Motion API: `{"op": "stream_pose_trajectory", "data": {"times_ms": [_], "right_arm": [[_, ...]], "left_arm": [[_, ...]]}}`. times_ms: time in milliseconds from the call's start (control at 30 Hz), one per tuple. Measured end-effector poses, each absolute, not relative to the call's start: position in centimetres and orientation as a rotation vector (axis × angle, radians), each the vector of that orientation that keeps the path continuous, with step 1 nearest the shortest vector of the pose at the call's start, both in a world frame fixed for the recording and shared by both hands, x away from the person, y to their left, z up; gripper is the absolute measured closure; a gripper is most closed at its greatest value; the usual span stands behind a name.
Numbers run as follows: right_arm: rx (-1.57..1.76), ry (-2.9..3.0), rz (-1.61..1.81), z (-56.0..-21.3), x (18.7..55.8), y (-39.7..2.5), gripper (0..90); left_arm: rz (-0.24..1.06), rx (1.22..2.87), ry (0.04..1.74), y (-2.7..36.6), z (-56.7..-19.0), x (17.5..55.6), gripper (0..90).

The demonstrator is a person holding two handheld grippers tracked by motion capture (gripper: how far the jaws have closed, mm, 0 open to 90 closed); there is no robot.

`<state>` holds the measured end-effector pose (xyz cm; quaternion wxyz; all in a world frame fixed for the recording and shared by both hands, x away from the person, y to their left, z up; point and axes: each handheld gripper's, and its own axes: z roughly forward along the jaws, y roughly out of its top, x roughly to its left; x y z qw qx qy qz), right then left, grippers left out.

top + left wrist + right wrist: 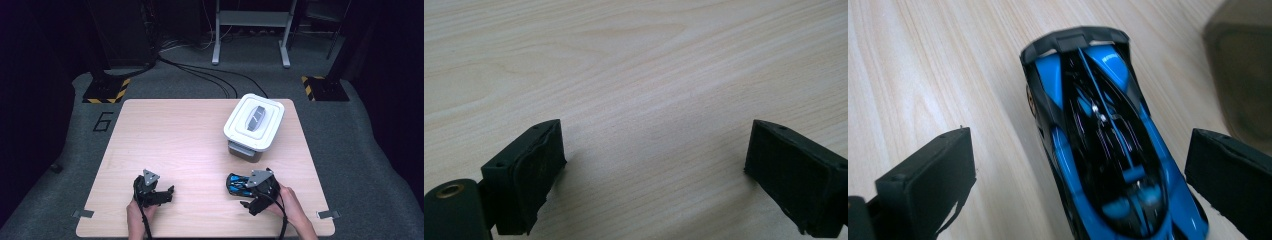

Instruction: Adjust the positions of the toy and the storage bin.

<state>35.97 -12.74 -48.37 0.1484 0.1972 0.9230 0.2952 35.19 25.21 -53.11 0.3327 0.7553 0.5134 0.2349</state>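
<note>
On the pale wooden desk, the right tongs stand spread wide around a glossy blue-and-black toy car; they should close squarely across its flanks. The left tongs rest released, grasping nothing.

A pale wood-grain counter is seen, set on a grey carpeted floor. A blue and black toy car lies directly on the counter between the spread jaws of the right tongs — just beside each jaw. Beyond those tongs, farther up the counter, a lidded white bin is stood. The left tongs are held wide over bare wood — well apart from both things.
</note>
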Motion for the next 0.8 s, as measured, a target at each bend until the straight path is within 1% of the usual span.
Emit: {"op": "stream_pose_trajectory", "data": {"times_ms": [333, 800], "right_arm": [[0.459, 2.727, 0.836, -48.8, 38.2, -9.5, 0.0], [0.416, 2.799, 0.807, -49.5, 40.1, -8.1, 0.9]], "left_arm": [[0.615, 1.975, 1.337, 25.2, -53.1, 35.2, 8.8], [0.616, 1.974, 1.337, 25.2, -53.1, 35.2, 9.0]]}}
